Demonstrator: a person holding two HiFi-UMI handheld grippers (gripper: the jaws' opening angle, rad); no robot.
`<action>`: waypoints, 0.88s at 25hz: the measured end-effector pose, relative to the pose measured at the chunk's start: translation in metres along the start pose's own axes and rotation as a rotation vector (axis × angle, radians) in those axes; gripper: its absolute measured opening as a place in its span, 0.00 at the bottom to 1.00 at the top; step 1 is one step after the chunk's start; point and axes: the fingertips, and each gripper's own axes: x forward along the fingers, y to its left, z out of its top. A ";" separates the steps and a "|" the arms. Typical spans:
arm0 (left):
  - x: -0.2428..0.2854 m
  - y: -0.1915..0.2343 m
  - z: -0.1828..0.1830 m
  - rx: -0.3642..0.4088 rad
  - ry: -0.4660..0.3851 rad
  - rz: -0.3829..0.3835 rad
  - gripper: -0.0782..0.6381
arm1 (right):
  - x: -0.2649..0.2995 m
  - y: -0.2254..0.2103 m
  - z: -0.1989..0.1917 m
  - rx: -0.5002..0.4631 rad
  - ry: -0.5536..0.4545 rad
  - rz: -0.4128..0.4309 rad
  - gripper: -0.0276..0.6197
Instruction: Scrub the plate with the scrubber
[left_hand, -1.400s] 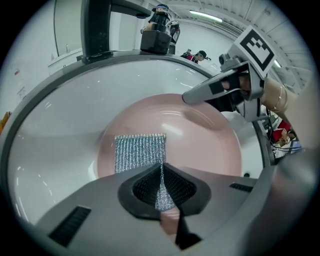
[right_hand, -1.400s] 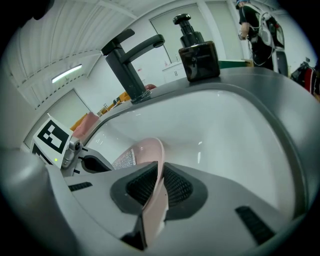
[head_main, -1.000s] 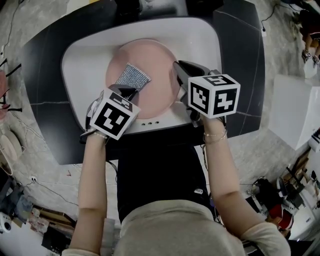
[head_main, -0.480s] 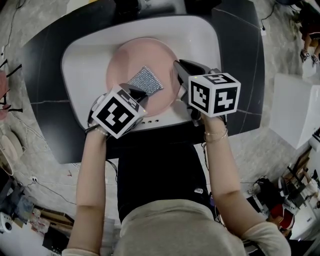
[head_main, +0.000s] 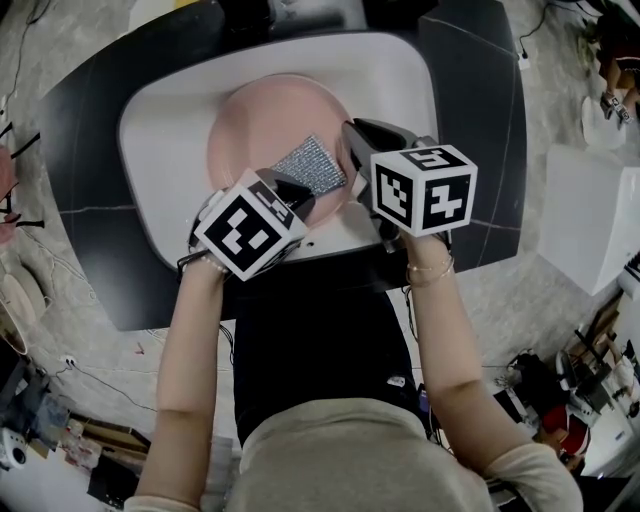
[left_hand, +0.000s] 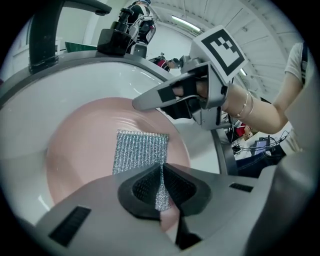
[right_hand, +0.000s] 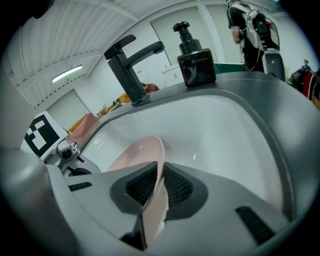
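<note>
A pink plate (head_main: 255, 125) stands tilted in the white sink (head_main: 165, 110). My right gripper (head_main: 352, 135) is shut on its right rim, and in the right gripper view the rim (right_hand: 150, 150) runs between the pads of that gripper (right_hand: 161, 170). A silver mesh scrubber (head_main: 312, 165) lies flat on the plate's face near that rim. My left gripper (head_main: 295, 192) is shut on its near end. In the left gripper view the scrubber (left_hand: 140, 150) spreads over the plate (left_hand: 75, 145) ahead of the left gripper (left_hand: 161, 170), with the right gripper (left_hand: 150, 100) just beyond.
A black faucet (right_hand: 131, 62) and a dark soap dispenser (right_hand: 195, 62) stand at the far side of the sink. A black counter (head_main: 80, 120) surrounds the basin. White basin wall (right_hand: 225, 130) shows to the right of the plate.
My left gripper has dragged the scrubber across the plate to the right, toward the right gripper. The right gripper and the plate have stayed put.
</note>
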 end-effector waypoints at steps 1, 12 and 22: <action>0.001 0.000 0.002 -0.006 -0.008 0.001 0.16 | 0.000 0.000 0.000 0.001 0.001 0.000 0.12; 0.004 0.016 0.031 -0.090 -0.131 0.074 0.16 | -0.001 -0.001 -0.002 0.019 0.002 -0.009 0.12; 0.002 0.046 0.052 -0.112 -0.182 0.196 0.16 | 0.000 -0.002 -0.002 0.024 0.006 0.000 0.12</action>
